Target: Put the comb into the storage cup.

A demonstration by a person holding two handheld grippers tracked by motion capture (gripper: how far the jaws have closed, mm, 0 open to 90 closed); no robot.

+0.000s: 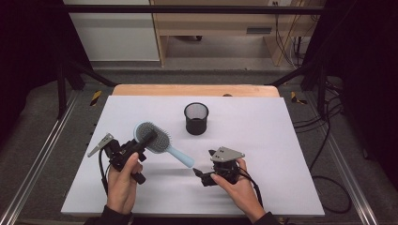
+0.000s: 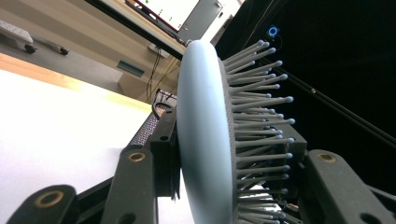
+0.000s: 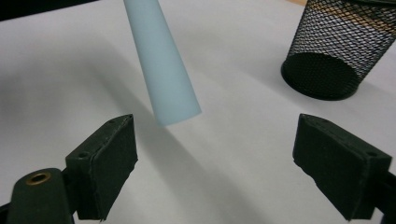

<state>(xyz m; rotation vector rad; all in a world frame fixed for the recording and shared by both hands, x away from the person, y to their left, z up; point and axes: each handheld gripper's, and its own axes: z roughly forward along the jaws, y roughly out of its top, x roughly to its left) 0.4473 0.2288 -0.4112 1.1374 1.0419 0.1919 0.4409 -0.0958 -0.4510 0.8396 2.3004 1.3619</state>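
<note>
Mesh cup point(image 1: 196, 119) stands mid-table point(image 1: 281, 140).

Mesh cup point(image 1: 196, 118) on white table point(image 1: 263, 140)

- A white table top point(image 1: 263, 187) with a bare wooden strip point(image 1: 195, 90) along its far edge.
- Grey floor point(image 1: 42, 140) around it, metal rails on both sides.
- Black cables point(image 1: 328, 140) on the floor at right.
- Pale wooden furniture point(image 1: 220, 23) beyond.
</note>
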